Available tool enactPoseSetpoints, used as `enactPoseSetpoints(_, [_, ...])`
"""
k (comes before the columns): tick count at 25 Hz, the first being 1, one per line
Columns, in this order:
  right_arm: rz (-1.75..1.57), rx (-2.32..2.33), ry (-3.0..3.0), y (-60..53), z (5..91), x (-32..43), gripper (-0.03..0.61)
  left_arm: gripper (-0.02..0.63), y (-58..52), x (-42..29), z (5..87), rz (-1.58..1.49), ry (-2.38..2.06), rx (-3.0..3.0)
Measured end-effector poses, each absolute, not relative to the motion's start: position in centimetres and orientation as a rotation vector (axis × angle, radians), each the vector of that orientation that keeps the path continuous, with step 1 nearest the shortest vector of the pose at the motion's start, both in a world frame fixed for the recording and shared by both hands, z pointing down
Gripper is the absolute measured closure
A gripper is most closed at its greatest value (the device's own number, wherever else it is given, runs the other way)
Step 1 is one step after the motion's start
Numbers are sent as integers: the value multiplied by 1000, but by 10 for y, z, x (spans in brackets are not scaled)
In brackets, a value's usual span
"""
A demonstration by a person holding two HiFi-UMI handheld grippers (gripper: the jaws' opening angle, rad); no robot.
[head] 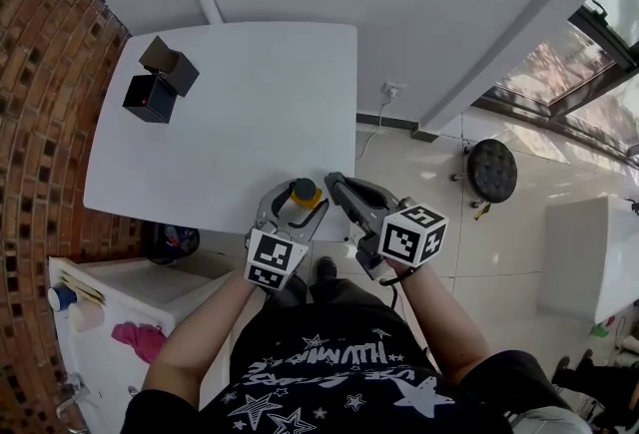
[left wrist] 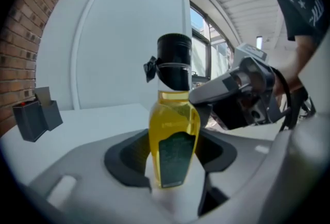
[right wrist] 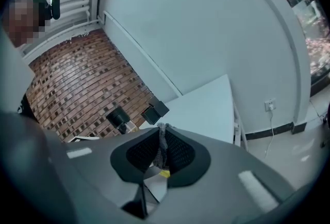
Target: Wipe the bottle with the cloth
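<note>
1. Left gripper view shows the left gripper [left wrist: 172, 158] clamped on the bottle [left wrist: 173, 115]. Its dark, dimpled pads press the bottle's lower sides from both flanks.
2. The bottle stands upright between those jaws. It is clear plastic with rounded shoulders, filled with yellow liquid, and carries a dark rectangular label. A tall, glossy black cylindrical cap [left wrist: 174, 66] tops it.
3. In the right gripper view, the right gripper [right wrist: 162, 138] is pinched nearly together on the cloth [right wrist: 161, 148], a thin grey fold of fabric standing on edge between the textured black pads.
4. From the head view, the two grippers sit side by side just in front of the person, over the near edge of the table [head: 250, 123]. The right gripper's grey moulded body is just beside the bottle.
5. Each gripper carries a cube with black-and-white square markers, one on the left [head: 275, 260] and one on the right [head: 411, 234].
6. The table is smooth, white and square with rounded corners. Two dark boxes [head: 160, 83] sit touching at its far left corner.
7. A rough red brick wall [head: 40, 73] runs along the left, and pale glossy floor tiles [head: 419, 173] lie to the right.
</note>
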State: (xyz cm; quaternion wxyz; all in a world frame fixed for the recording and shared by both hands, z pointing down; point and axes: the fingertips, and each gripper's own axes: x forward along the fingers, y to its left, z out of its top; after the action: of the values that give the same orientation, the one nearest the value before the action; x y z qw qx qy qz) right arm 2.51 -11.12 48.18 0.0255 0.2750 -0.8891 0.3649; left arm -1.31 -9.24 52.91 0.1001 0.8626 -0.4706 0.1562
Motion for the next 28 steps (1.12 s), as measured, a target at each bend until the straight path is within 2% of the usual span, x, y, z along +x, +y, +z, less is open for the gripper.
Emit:
enactPoseSetpoints(19, [1173,803,-2806,-103,462,4,541,359,-73,-8,528,580,-640,2902])
enactPoseSetpoints(28, [1232,848,-2788,-101,466,2,541,356,-69,-8,528,625,-574,2942])
